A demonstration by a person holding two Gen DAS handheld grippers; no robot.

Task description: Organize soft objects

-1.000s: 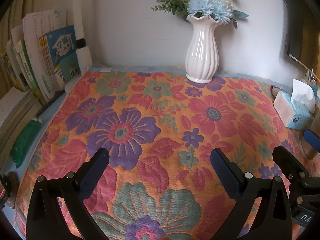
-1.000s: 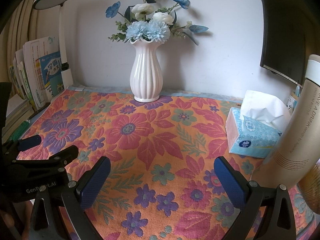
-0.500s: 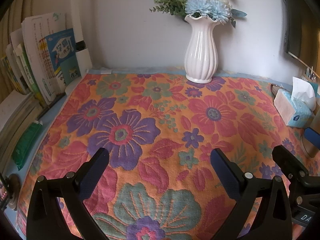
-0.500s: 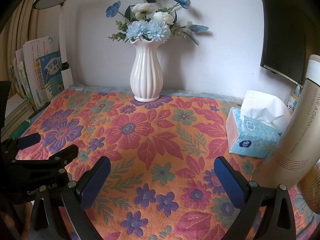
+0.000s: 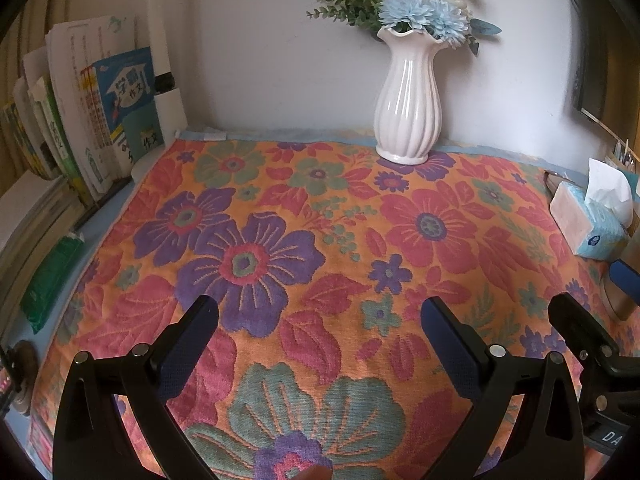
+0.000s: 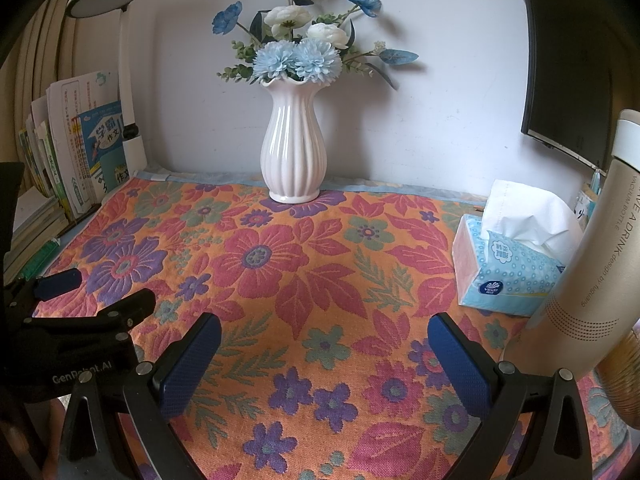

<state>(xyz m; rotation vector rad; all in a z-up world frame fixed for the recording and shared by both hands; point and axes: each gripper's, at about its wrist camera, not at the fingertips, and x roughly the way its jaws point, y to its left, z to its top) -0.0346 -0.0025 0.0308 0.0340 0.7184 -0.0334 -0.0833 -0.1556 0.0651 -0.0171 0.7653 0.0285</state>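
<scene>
A floral cloth (image 5: 328,248) (image 6: 320,280) in orange, red and purple lies spread flat over the table. My left gripper (image 5: 316,344) hovers low over its near part, open, with nothing between the blue pads. My right gripper (image 6: 324,356) is also open and empty above the cloth's near right area. A soft blue tissue pack (image 6: 508,272) (image 5: 592,220) with a white tissue sticking up sits on the cloth's right edge. In the right wrist view the left gripper (image 6: 76,296) shows at the left; in the left wrist view the right gripper (image 5: 592,304) shows at the right.
A white ribbed vase (image 5: 408,100) (image 6: 292,144) with blue and white flowers stands at the back against the wall. Books (image 5: 100,120) and a white desk lamp (image 6: 120,60) line the left side, with a green packet (image 5: 52,280) beside them. A tall beige vacuum bottle (image 6: 592,264) stands at the right.
The left wrist view has shifted slightly, showing a little more of the left side and wall. Both grippers stay open; nothing on the table moved.
</scene>
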